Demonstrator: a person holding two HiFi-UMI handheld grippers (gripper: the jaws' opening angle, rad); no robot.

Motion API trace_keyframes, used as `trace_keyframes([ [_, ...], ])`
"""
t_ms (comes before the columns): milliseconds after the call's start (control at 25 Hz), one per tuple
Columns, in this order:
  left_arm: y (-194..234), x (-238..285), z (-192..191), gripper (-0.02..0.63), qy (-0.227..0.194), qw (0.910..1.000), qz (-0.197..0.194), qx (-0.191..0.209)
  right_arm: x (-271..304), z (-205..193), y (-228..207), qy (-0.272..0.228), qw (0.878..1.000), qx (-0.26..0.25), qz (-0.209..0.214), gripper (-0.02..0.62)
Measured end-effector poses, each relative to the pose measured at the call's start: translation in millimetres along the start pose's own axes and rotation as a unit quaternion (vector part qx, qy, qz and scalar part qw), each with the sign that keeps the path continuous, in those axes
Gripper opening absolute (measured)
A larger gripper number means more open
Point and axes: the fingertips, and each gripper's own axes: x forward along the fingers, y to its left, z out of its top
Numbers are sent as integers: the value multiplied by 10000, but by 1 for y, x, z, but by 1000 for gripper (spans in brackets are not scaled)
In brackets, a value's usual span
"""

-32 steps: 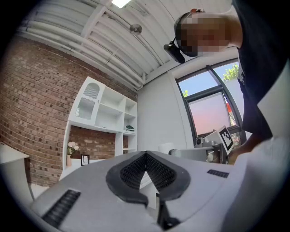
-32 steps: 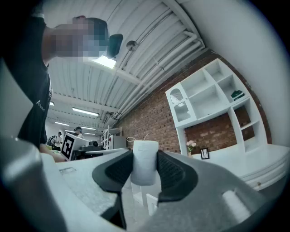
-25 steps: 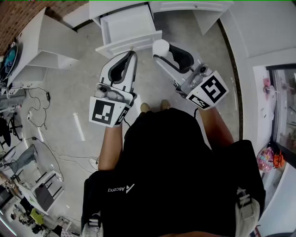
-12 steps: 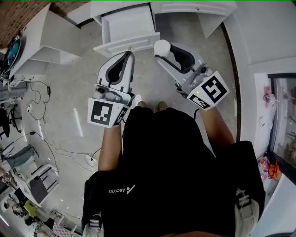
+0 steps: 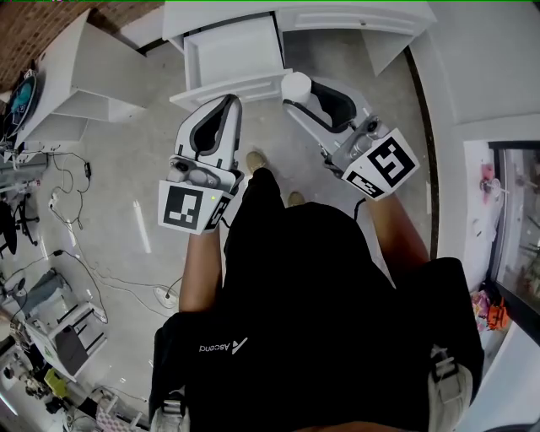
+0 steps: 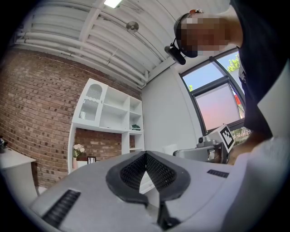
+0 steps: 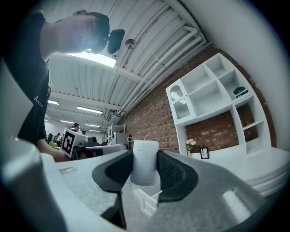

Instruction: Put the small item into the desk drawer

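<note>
**Small item carried to the open drawer, not yet over it**

**Head view.** I hold the right tool (image 5: 301, 95) forward with the small white item (image 5: 294, 83) at its tip. The item hangs above the floor (image 5: 126, 169), just beside the front right corner of the open drawer (image 5: 226, 89) and outside its cavity. The drawer is pulled out from under the surface (image 5: 337, 12), and what shows of its inside looks bare. The left tool (image 5: 229, 105) points at the drawer front further to the left and carries nothing. I judge it is parked there, near enough to steady or push the drawer.

**Left gripper view.** The left tool's (image 6: 146, 157) pads meet at their tips, with nothing between them. A sliver of white furniture shows through the gap lower down. Beyond stand a white shelf unit (image 6: 108, 113) and a brick wall (image 6: 36, 99). The right tool's marker cube shows off to the right.

**Right gripper view.** The right tool's (image 7: 145, 174) jaws are closed on the item, one pad on each flank. The item stands upright and sticks out past the pads. A thin loop, perhaps a string, rises from its top. The pads look well seated on it, so I judge the grip secure enough for carrying. Part of the drawer shows below the jaws. The item must travel further in over the cavity before release, or it would drop to the floor.
</note>
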Motion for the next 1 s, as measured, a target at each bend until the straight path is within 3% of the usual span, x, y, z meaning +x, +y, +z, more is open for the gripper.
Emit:
trace_keyframes([
  [640, 164, 73, -20, -2, -55, 9996, -255, -142, 153, -27, -86, 555, 9980, -233, -210, 166],
  [1000, 234, 102, -55, -2, 106, 9982, -558, -202, 224, -76, -134, 1213, 9909, -303, -500, 166],
])
